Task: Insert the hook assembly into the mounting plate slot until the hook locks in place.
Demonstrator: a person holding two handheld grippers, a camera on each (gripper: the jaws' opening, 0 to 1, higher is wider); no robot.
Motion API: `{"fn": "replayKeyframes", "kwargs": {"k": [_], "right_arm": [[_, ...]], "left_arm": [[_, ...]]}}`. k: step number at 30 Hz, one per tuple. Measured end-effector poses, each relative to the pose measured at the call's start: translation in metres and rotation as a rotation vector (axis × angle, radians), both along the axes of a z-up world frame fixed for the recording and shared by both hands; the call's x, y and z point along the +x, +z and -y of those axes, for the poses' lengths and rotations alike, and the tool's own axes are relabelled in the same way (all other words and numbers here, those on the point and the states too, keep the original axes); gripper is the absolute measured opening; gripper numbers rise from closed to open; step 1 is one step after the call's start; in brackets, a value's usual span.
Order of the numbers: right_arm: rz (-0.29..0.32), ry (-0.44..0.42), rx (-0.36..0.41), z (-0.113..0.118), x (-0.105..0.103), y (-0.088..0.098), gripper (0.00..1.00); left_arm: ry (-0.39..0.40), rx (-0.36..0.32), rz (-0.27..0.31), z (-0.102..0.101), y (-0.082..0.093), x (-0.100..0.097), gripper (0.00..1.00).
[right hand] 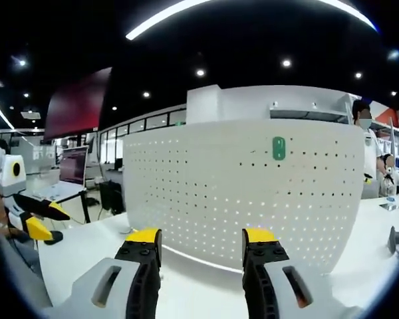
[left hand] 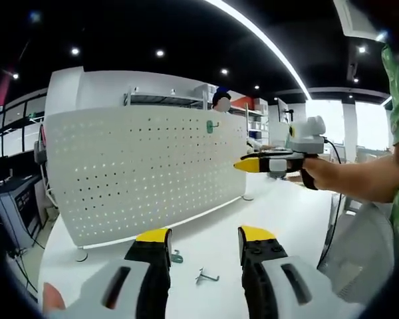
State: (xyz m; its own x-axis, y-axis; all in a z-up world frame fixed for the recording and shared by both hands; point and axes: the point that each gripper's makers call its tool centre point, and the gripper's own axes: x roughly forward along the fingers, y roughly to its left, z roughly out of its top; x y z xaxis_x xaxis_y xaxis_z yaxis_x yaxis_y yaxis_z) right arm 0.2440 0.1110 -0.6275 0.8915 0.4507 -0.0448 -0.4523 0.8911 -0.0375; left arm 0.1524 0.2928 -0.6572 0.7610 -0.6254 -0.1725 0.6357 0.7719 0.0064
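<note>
The task stood at its start: both the left gripper (left hand: pixel 205 240) and right gripper (right hand: pixel 201 240) had their fingers spread and held nothing. A green hook (right hand: pixel 278 147) already sat high on the white perforated mounting plate (left hand: pixel 146 173), upper right of centre. Two loose hooks, one green (left hand: pixel 177 256) and one metal (left hand: pixel 207 276), lay on the counter (left hand: pixel 206 219) at lower centre; the next move likely called for picking one up.

Ahead of the jaws stands a matt white perforated metal panel (left hand: pixel 146 169) carrying a green plastic hook (right hand: pixel 278 147). Below it, the white tabletop (left hand: pixel 286 219) looks smooth and slightly glossy.
</note>
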Motion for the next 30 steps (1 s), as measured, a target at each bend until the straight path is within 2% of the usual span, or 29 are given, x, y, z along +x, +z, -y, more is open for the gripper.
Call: {"fn": "replayKeyframes", "kwargs": {"k": [15,30], "right_arm": [[-0.058,0.059,-0.023,-0.022,-0.038,-0.028,0.47],[-0.083,0.087,-0.035,-0.031,-0.05,-0.037,0.47]], "left_arm": [[-0.004,0.02,-0.022,-0.005,-0.012,-0.011,0.42],[-0.017,0.049,-0.048,-0.008,-0.024,-0.01,0.42]]}}
